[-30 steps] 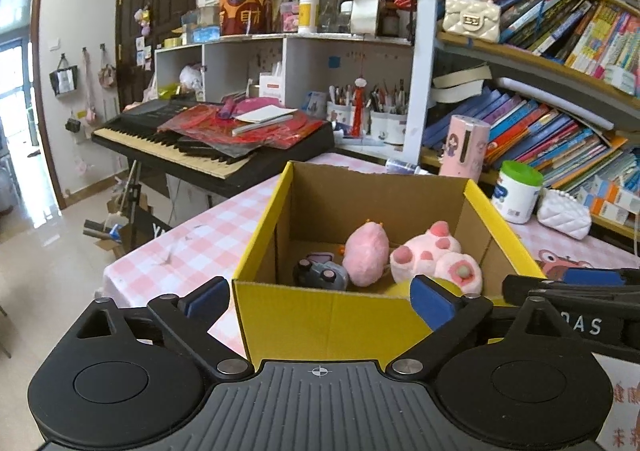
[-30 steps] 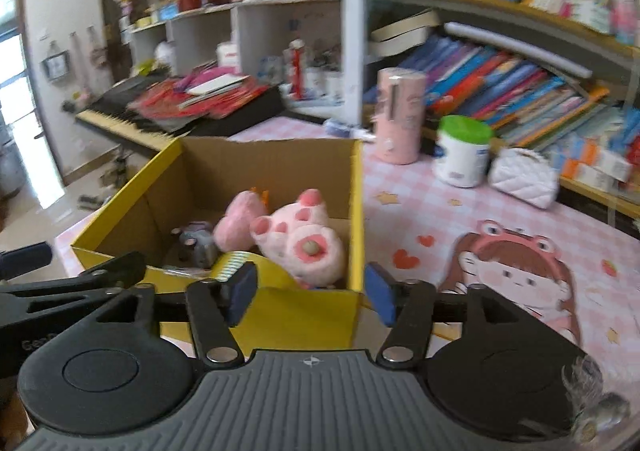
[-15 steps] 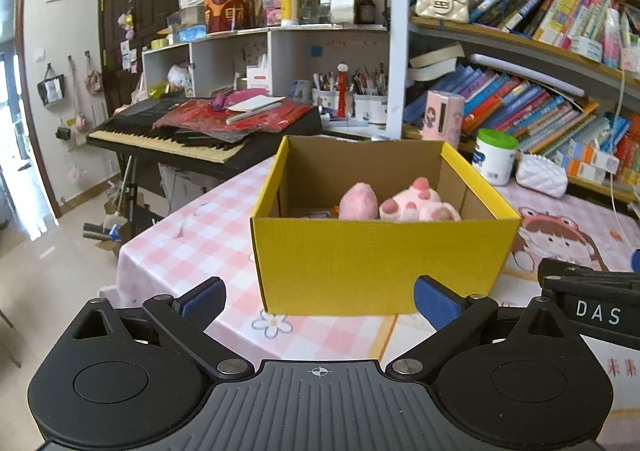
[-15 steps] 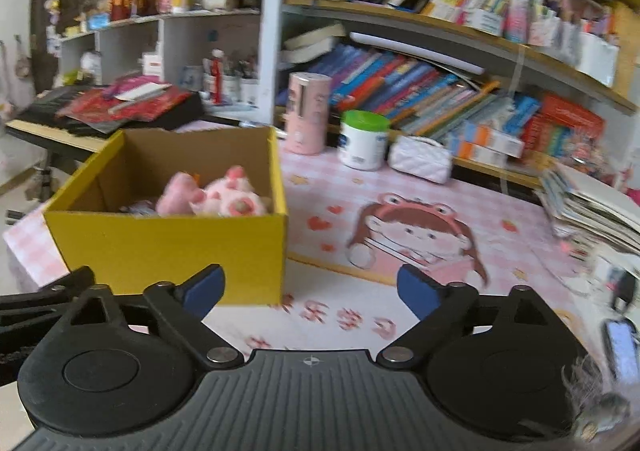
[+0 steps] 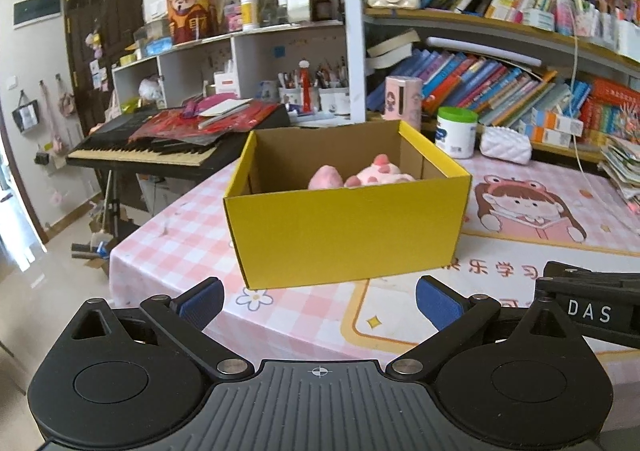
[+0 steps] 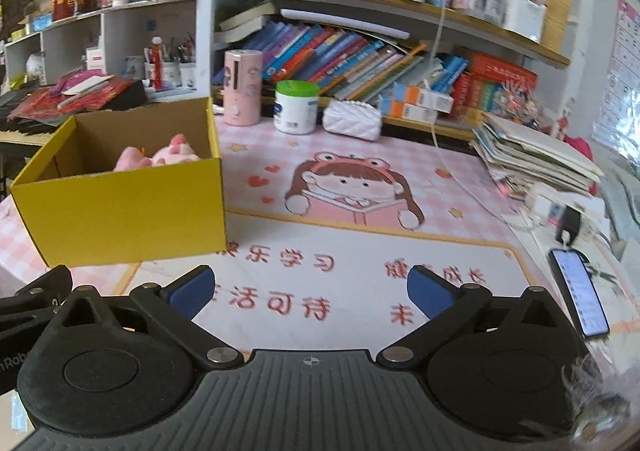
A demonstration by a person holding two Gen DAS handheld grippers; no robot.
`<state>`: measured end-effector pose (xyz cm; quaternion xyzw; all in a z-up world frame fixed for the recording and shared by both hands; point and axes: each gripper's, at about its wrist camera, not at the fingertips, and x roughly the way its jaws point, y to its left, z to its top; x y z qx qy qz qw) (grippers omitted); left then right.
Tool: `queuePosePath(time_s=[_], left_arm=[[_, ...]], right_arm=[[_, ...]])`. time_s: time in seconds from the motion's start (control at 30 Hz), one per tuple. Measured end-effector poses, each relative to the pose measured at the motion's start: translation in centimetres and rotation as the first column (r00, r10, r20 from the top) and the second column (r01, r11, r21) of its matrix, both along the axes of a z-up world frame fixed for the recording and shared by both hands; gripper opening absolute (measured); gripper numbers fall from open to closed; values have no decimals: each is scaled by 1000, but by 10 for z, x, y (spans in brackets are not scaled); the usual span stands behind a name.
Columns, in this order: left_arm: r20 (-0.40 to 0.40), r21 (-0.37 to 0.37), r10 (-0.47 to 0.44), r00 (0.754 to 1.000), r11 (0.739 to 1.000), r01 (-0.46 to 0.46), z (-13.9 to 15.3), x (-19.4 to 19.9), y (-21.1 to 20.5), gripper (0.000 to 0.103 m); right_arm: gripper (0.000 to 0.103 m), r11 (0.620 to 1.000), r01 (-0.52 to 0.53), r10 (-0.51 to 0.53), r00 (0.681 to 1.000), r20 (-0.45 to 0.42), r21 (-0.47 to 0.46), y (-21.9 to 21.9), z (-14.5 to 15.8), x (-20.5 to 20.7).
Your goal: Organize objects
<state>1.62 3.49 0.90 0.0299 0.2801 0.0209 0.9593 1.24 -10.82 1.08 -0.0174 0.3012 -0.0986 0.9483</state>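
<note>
Pink plush toys [image 5: 362, 175] already in yellow box [image 5: 344, 227]. Both tongs, left [image 5: 318, 297] & right [image 6: 310, 289], wide open w/ nothing between; right just finished opening. Tabletop [image 6: 360, 291] near box bare, prob near done.

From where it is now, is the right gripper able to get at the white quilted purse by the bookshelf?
Probably yes. The right gripper is open and empty, and bare mat lies between it and the white quilted purse.
</note>
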Motion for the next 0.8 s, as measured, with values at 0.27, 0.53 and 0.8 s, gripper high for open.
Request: queuePosePath(time_s=[0.27, 0.53, 0.8], left_arm=[[-13, 24, -36, 999, 999, 36, -6, -10, -10, 103], [-11, 24, -76, 997, 997, 77, -5, -12, -23, 103], [4, 7, -110, 994, 994, 110, -1, -13, -32, 103]], right_arm=[[103, 998, 70, -69, 997, -21, 10, -9, -6, -22], [103, 989, 141, -140, 990, -32, 32, -23, -7, -38], [103, 982, 184, -182, 982, -46, 43, -33, -8, -42]])
